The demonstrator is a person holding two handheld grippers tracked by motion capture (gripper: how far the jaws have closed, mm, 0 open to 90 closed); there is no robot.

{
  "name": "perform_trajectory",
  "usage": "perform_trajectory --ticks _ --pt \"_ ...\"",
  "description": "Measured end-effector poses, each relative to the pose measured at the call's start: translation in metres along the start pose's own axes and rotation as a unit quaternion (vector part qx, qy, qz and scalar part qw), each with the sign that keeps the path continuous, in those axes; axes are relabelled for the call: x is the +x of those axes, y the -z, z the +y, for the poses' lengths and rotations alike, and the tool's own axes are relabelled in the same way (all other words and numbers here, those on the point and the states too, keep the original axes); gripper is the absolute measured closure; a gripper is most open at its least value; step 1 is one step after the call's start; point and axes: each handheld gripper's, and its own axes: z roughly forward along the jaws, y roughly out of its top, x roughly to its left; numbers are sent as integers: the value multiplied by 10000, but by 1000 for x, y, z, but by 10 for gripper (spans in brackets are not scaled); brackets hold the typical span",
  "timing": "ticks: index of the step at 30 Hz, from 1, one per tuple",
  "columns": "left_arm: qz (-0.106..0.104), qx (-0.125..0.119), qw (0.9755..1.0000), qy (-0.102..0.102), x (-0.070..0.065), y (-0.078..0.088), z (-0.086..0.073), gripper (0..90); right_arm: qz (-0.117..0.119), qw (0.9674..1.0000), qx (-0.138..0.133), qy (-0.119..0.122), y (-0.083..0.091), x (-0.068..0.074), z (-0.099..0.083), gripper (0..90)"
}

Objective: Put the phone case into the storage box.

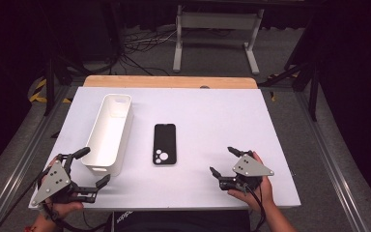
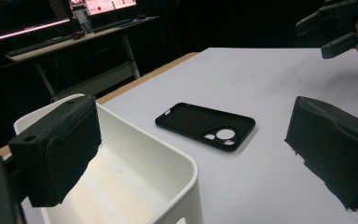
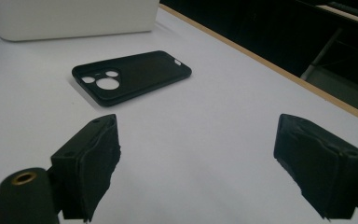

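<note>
Approach is the step in hand, by my reading: both grippers sit at the near edge of the white table (image 1: 232,111), jaws spread wide and holding nothing. The flat black phone case with round camera cut-outs (image 1: 165,144) lies mid-table, just right of the long white plastic bin (image 1: 107,133), apart from it. The right gripper (image 1: 223,162) faces the case from its right; the left gripper (image 1: 92,166) straddles the bin's near corner. The next move probably calls for a reach inward and a low pinch on the case's thin edge.
</note>
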Motion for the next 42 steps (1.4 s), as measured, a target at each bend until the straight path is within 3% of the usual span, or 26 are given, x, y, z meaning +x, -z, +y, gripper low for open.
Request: perform_trajectory --ticks 4,15,19,23,28,30,35,42 --pt "-58 85 9999 -26 -3 -3 -3 42 -68 10000 45 -17 0 0 -2 159" --pt "-129 124 9998 -101 -10 -5 -4 43 42 10000 3 28 -4 3 2 216" --pt "-173 150 9997 -104 -10 -6 -4 43 51 10000 -61 -26 -3 2 2 326" --pt "-119 164 9997 -137 -10 -6 -3 46 83 9998 -87 -171 -1 -1 3 492" --pt "-112 196 9996 -179 -12 -7 -4 47 177 9997 -60 -150 0 -1 6 685" --pt "-112 188 9995 -242 -11 -7 -4 47 202 9997 -47 -150 -1 -2 7 719" --pt "-80 213 9997 -127 -11 -8 -4 48 309 9994 17 -165 -7 -4 10 891" --pt "-101 217 9996 -167 -12 -8 -3 48 410 9991 69 -33 -15 -2 18 900"
